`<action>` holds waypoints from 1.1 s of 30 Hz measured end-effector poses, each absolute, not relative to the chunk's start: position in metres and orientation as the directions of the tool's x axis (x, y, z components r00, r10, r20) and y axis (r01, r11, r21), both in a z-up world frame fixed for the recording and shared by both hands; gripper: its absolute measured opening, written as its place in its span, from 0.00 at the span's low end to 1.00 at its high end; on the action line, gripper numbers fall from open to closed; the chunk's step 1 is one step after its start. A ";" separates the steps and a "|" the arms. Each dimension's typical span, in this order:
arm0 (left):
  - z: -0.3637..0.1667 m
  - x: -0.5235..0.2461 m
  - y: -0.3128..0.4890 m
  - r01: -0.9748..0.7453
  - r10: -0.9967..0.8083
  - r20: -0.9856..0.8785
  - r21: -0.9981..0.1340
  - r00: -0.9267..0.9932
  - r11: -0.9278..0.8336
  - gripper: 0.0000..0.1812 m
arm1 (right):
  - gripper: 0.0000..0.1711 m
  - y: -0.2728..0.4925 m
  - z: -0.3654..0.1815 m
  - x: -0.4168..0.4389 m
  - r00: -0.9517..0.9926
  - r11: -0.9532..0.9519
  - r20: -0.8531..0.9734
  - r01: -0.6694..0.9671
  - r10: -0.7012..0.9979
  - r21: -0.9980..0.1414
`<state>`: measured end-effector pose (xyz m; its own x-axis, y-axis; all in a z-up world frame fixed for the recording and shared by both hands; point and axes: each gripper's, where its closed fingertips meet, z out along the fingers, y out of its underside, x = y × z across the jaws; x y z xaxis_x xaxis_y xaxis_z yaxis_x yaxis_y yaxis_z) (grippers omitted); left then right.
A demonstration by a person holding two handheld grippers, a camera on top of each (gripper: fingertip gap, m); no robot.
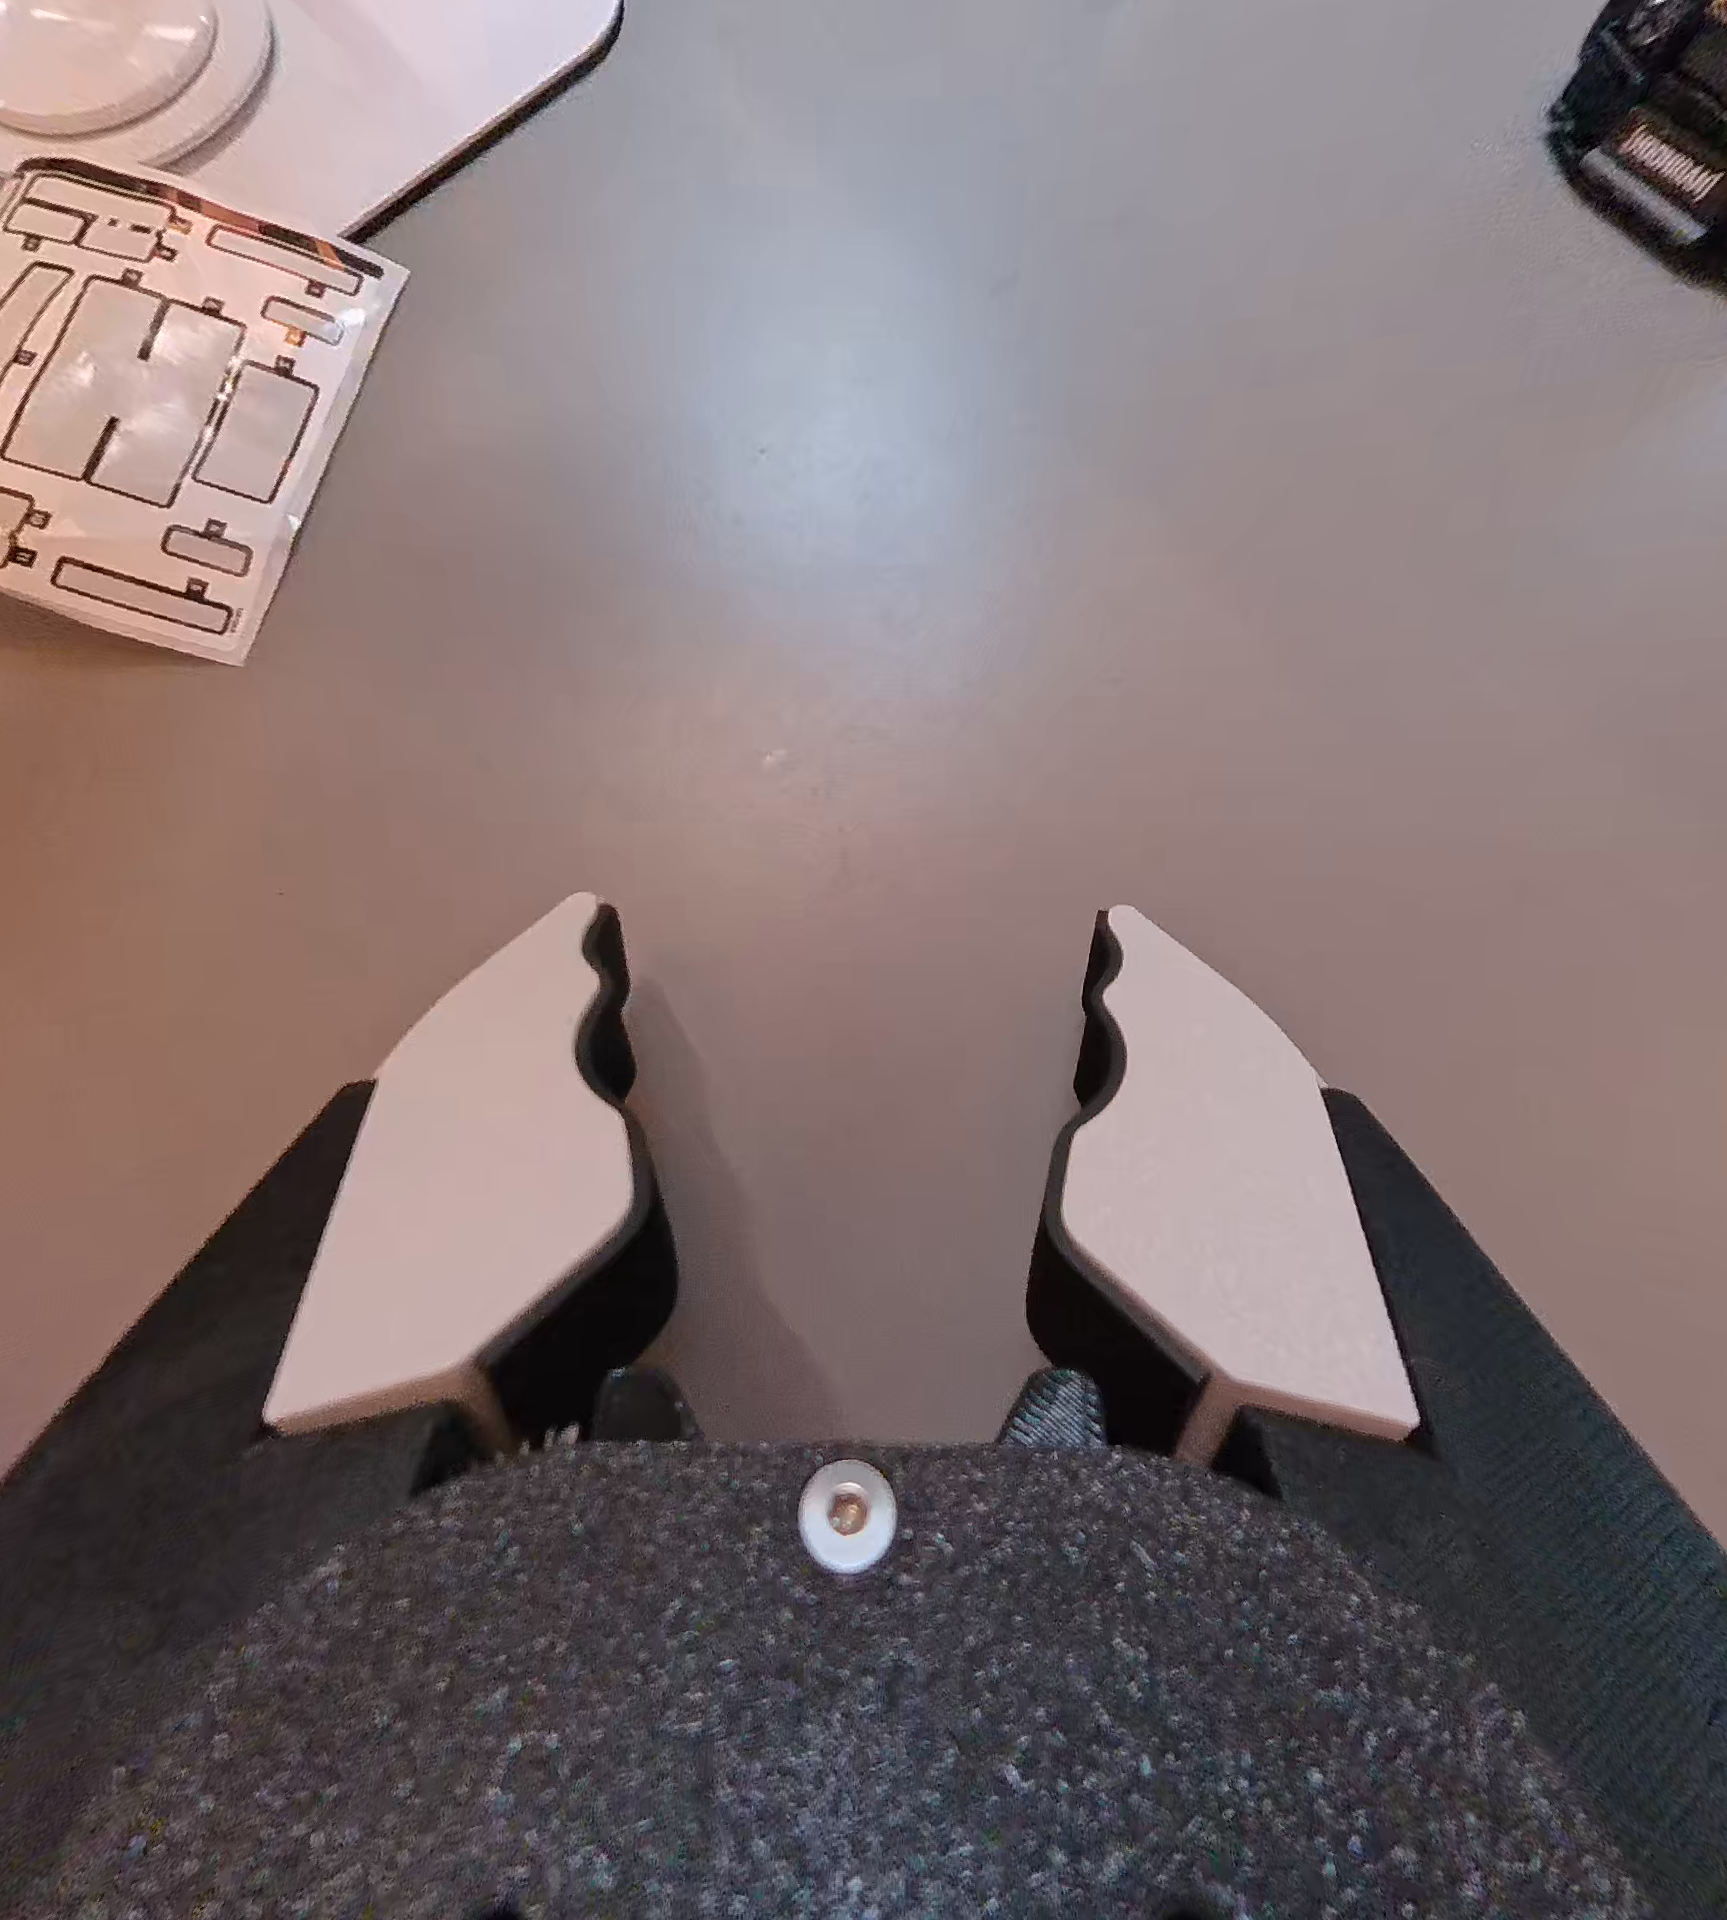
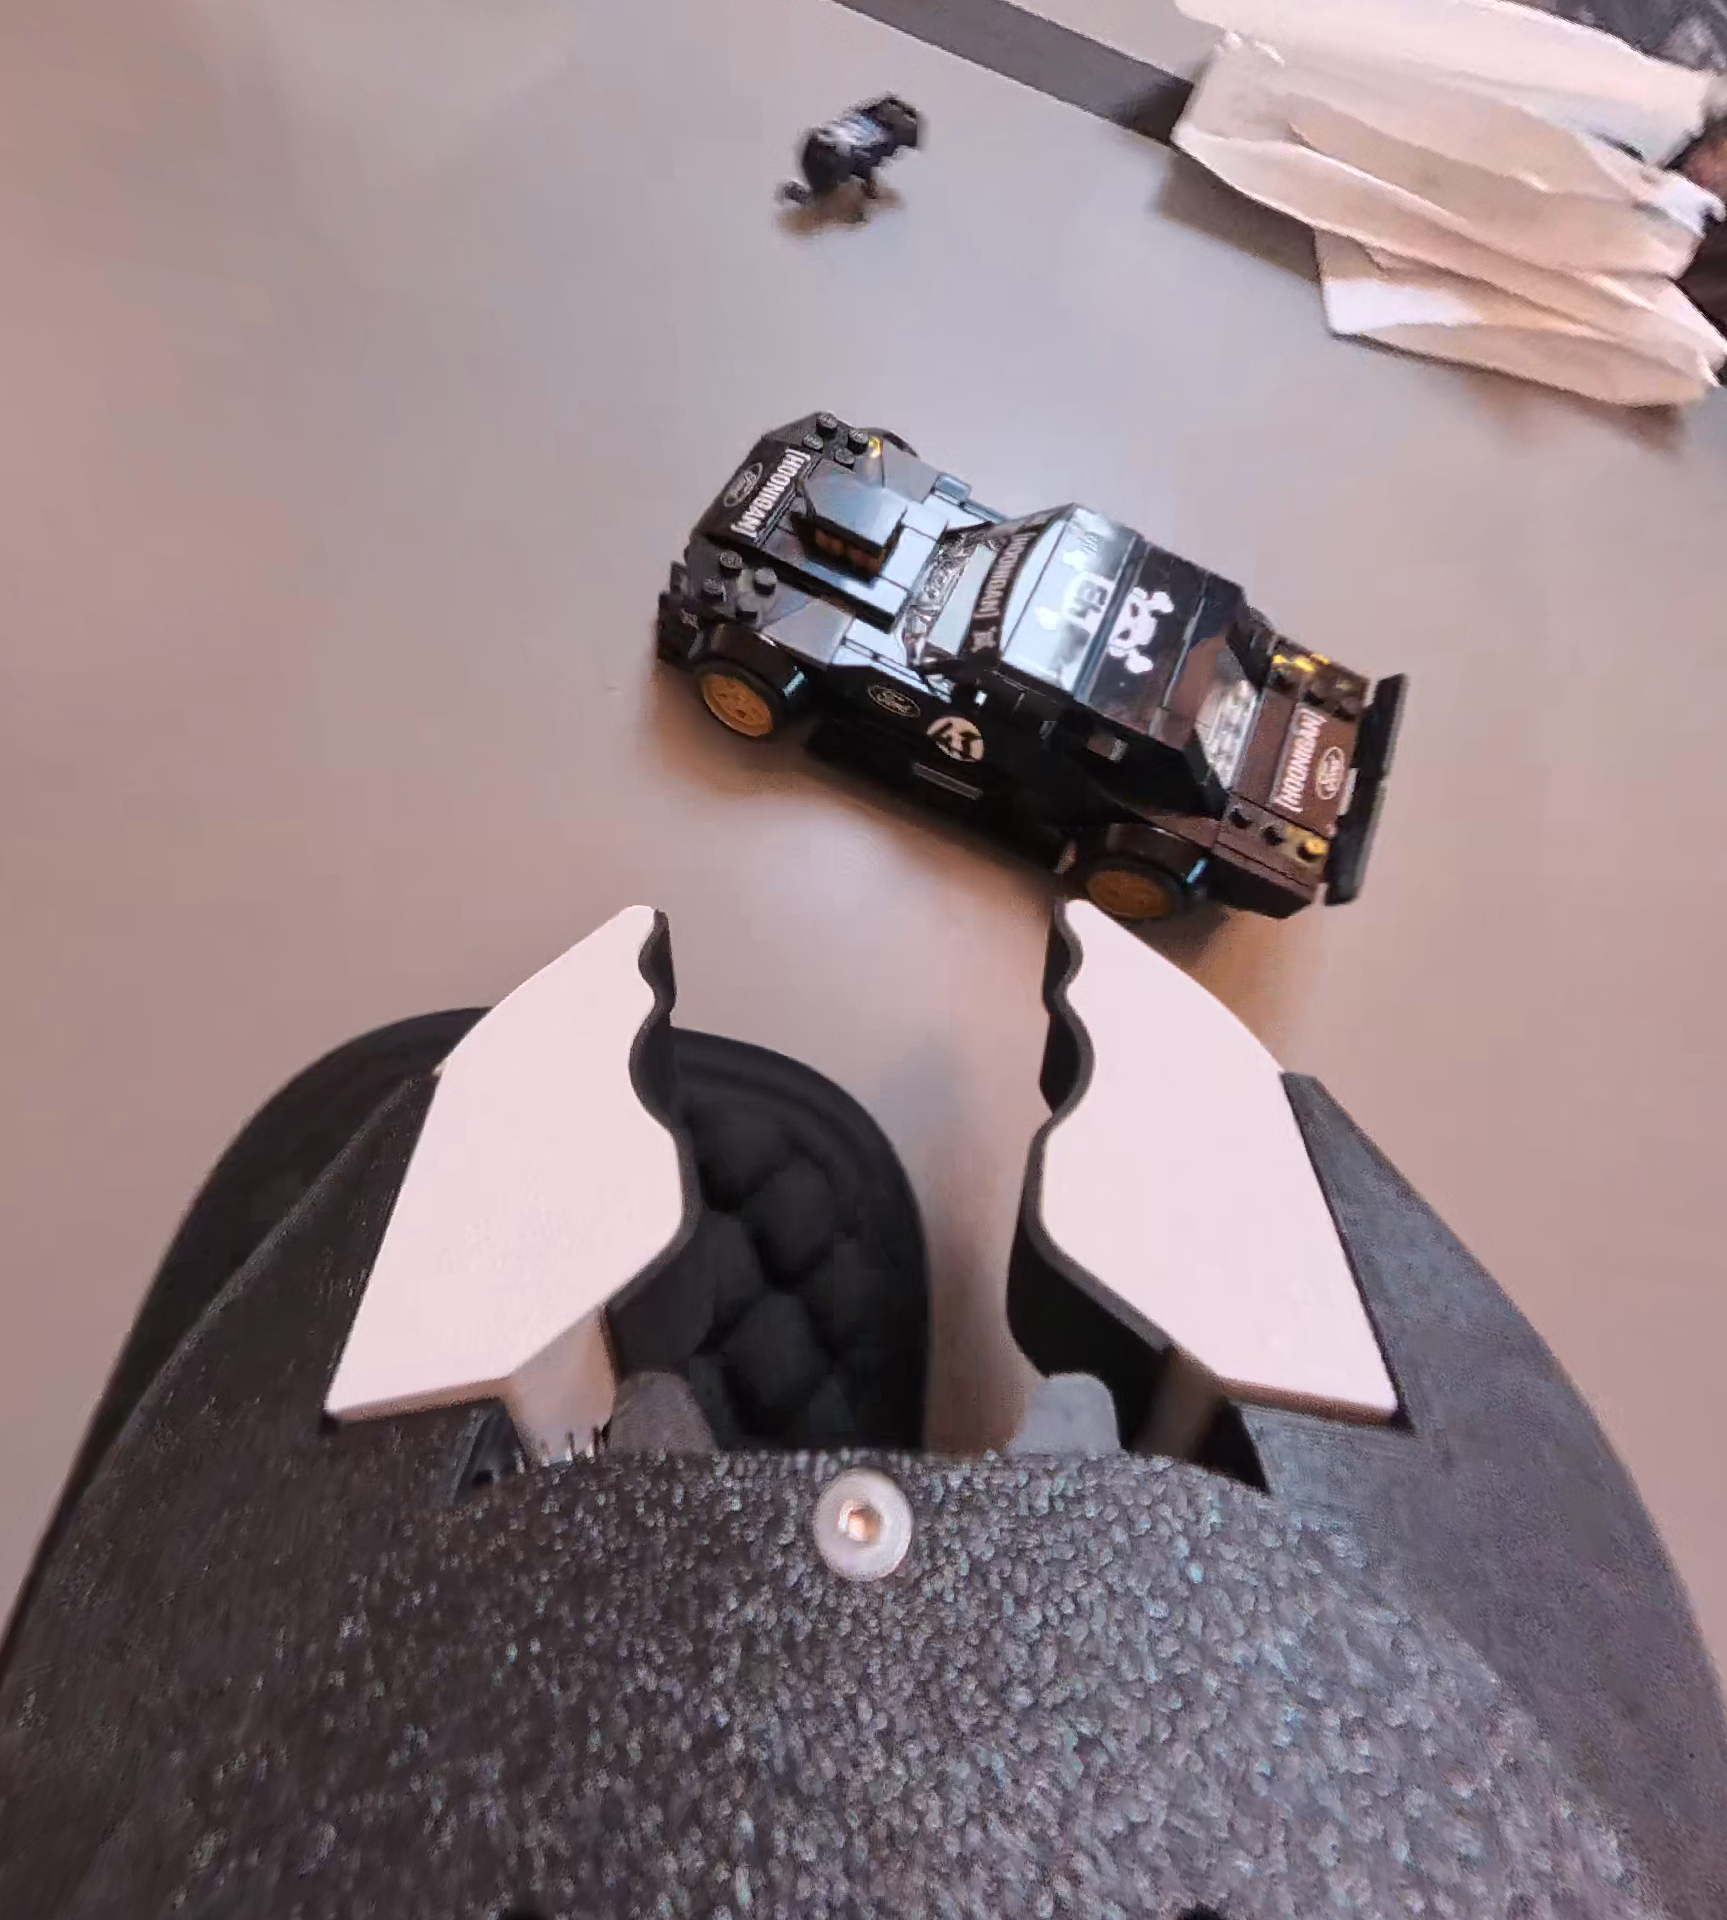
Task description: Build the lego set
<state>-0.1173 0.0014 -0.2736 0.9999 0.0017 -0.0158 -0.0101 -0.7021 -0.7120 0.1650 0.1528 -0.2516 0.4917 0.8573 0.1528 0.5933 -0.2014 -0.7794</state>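
A black lego car [image 2: 1025, 665] with gold wheel hubs and white stickers stands on the grey table, just beyond my right gripper [image 2: 859, 925], a little to its right. My right gripper is open and empty. A small black lego piece [image 2: 854, 145] lies farther off, blurred. In the left wrist view my left gripper [image 1: 859, 925] is open and empty over bare table. One end of the black car [image 1: 1711, 135] shows at the top right of that view, far from the fingers.
A used sticker sheet [image 1: 121, 405] lies at the upper left in the left wrist view, partly on a white stand base [image 1: 339, 94]. White paper bags [image 2: 1441, 197] lie at the upper right in the right wrist view. A black quilted pad [image 2: 786, 1226] sits under my right gripper. Between my right fingertips and the small black lego piece [image 2: 854, 145] there is roughly 25 centimeters.
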 end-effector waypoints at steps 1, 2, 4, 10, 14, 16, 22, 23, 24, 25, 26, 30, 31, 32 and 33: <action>-0.273 -0.117 0.001 -0.009 0.002 -0.015 -0.715 1.000 -0.699 0.46 | 0.40 0.160 -0.252 0.171 0.513 -0.223 0.142 0.583 0.846 -0.781; -0.272 -0.117 0.001 -0.008 0.001 -0.013 -0.717 1.000 -0.697 0.46 | 0.40 0.167 -0.252 0.176 0.535 -0.243 0.130 0.571 0.835 -0.784; -0.271 -0.116 0.001 -0.007 0.000 -0.010 -0.722 1.000 -0.692 0.46 | 0.41 0.186 -0.253 0.190 0.577 -0.278 0.117 0.550 0.809 -0.787; -0.271 -0.114 0.002 -0.009 -0.011 -0.002 -0.725 1.000 -0.688 0.46 | 0.53 0.261 -0.248 0.206 0.571 -0.214 0.147 0.516 0.808 -0.829; -0.271 -0.113 0.001 -0.012 -0.014 -0.003 -0.727 1.000 -0.687 0.46 | 0.50 0.271 -0.248 0.210 0.544 -0.258 0.119 0.565 0.831 -0.784; -0.270 -0.113 0.002 -0.003 -0.012 0.007 -0.729 1.000 -0.685 0.46 | 0.47 0.270 -0.248 0.207 0.535 -0.244 0.130 0.572 0.835 -0.783; -0.269 -0.110 0.002 -0.014 -0.023 0.003 -0.734 1.000 -0.679 0.46 | 0.50 0.265 -0.246 0.200 0.523 -0.246 0.105 0.557 0.846 -0.794; -0.267 -0.109 0.002 -0.017 -0.026 0.001 -0.738 1.000 -0.675 0.46 | 0.50 0.263 -0.240 0.198 0.523 -0.237 0.090 0.525 0.848 -0.817; -0.265 -0.108 0.002 -0.021 -0.027 -0.003 -0.745 1.000 -0.666 0.45 | 0.49 0.261 -0.229 0.197 0.528 -0.214 0.086 0.480 0.845 -0.851; -0.261 -0.106 0.002 -0.025 -0.030 -0.007 -0.757 1.000 -0.653 0.45 | 0.47 0.258 -0.215 0.199 0.536 -0.170 0.095 0.424 0.839 -0.890; -0.255 -0.103 0.002 -0.031 -0.034 -0.012 -0.773 0.999 -0.633 0.44 | 0.46 0.254 -0.198 0.203 0.550 -0.105 0.118 0.356 0.826 -0.928; -0.226 -0.083 -0.006 -0.086 -0.056 -0.066 -0.845 0.996 -0.528 0.40 | 0.41 0.222 -0.152 0.245 0.620 0.182 0.278 0.215 0.734 -0.960; -0.221 -0.076 -0.009 -0.098 -0.060 -0.079 -0.856 0.995 -0.508 0.40 | 0.40 0.214 -0.151 0.257 0.633 0.230 0.320 0.223 0.705 -0.947; -0.217 -0.070 -0.012 -0.106 -0.065 -0.085 -0.867 0.994 -0.487 0.40 | 0.39 0.208 -0.153 0.267 0.638 0.266 0.357 0.238 0.682 -0.934; -0.213 -0.063 -0.014 -0.111 -0.071 -0.088 -0.875 0.994 -0.471 0.40 | 0.36 0.203 -0.158 0.275 0.633 0.285 0.386 0.261 0.671 -0.922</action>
<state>-0.0627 -0.0144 -0.2133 0.9936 -0.0709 -0.0881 -0.1112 -0.4708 -0.8752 0.2748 0.2033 -0.1584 0.6331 0.6707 0.3865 0.2610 0.2850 -0.9223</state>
